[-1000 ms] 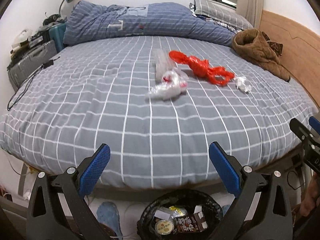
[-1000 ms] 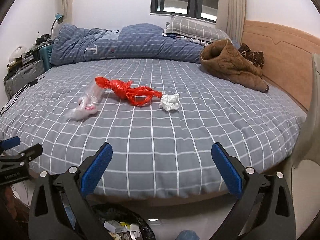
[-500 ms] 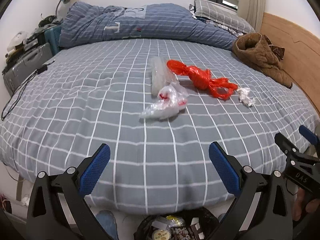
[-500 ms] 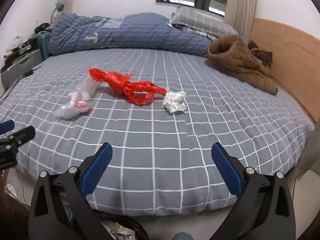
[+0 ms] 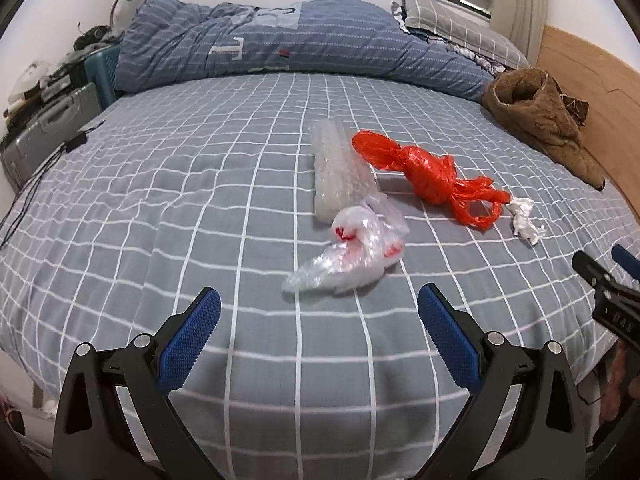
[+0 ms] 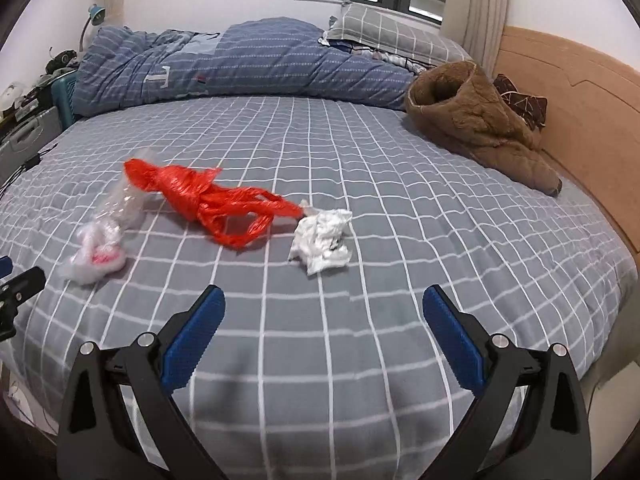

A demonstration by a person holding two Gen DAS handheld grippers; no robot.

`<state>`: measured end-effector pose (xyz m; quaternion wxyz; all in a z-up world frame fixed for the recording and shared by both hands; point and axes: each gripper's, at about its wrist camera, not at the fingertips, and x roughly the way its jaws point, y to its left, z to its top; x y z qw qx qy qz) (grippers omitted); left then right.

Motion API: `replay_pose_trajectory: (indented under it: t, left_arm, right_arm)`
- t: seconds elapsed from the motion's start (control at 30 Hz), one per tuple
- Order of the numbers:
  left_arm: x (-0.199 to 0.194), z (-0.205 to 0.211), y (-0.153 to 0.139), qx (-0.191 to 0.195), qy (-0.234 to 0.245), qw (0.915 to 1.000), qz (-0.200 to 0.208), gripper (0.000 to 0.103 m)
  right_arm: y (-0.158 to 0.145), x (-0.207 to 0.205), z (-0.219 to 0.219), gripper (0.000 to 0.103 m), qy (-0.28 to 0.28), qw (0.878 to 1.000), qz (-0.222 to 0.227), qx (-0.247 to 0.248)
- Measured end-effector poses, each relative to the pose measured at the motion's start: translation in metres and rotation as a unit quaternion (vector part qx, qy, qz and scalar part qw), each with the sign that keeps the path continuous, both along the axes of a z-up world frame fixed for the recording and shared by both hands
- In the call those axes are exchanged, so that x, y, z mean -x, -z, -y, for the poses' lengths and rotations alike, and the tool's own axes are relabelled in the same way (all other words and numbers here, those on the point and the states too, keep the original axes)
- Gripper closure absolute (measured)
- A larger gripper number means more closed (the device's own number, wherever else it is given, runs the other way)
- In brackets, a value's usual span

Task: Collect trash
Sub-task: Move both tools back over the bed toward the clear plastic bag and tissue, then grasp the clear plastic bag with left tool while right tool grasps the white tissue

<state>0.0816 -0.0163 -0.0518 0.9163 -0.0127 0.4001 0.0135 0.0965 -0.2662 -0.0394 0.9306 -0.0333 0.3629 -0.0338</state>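
Trash lies on the grey checked bed (image 5: 200, 208). A crumpled clear plastic bag with red marks (image 5: 352, 256) lies just ahead of my left gripper (image 5: 318, 312), which is open and empty above the sheet. Behind it lie a bubble-wrap roll (image 5: 338, 168), a twisted red plastic bag (image 5: 432, 176) and a crumpled white paper (image 5: 524, 220). My right gripper (image 6: 322, 316) is open and empty, close to the white paper (image 6: 322, 238); the red bag (image 6: 208, 200) and clear bag (image 6: 98, 250) lie to its left.
A brown fleece garment (image 6: 476, 120) lies at the bed's right by the wooden headboard (image 6: 580, 92). A rolled blue duvet (image 5: 280, 44) and pillow (image 6: 392, 36) lie at the far side. A suitcase and clutter (image 5: 44, 120) stand left of the bed.
Both grippers have moved up and forward over the bed, closer to the trash. The black bin below the bed edge has dropped out of view.
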Motion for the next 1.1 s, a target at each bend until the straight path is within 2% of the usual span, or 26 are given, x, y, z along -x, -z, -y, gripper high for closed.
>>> replay_pose_trajectory:
  t: [0.43,0.5,0.7,0.83,0.9,0.97,1.0,1.1]
  left_arm:
    - [-0.058,0.012,0.022,-0.007,0.017,0.9995,-0.024,0.007]
    - [-0.065,0.012,0.027,-0.002,0.022,0.9993,-0.032,0.015]
    - [-0.076,0.013,0.037,0.009,0.032,0.9984,-0.046,0.022]
    - [-0.079,0.019,0.044,0.018,0.050,0.9970,-0.057,0.037]
    - [-0.081,0.021,0.047,0.021,0.057,0.9961,-0.064,0.051]
    - [-0.082,0.023,0.053,0.020,0.057,0.9957,-0.070,0.052]
    - [-0.081,0.024,0.054,0.019,0.056,0.9958,-0.070,0.053]
    - [-0.081,0.024,0.054,0.020,0.054,0.9960,-0.069,0.053]
  right_arm:
    - [0.022,-0.083,0.021,0.016,0.016,0.999,-0.036,-0.015]
    - [0.027,-0.095,0.023,0.018,0.013,0.999,-0.044,-0.025]
    - [0.040,-0.118,0.026,0.026,0.012,0.998,-0.056,-0.023]
    - [0.050,-0.129,0.024,0.036,0.003,0.997,-0.069,-0.025]
    - [0.055,-0.132,0.022,0.041,-0.001,0.997,-0.073,-0.023]
    - [0.060,-0.135,0.020,0.054,-0.006,0.996,-0.085,-0.024]
    - [0.062,-0.136,0.019,0.064,-0.011,0.996,-0.089,-0.027]
    - [0.066,-0.138,0.015,0.076,-0.023,0.995,-0.098,-0.025]
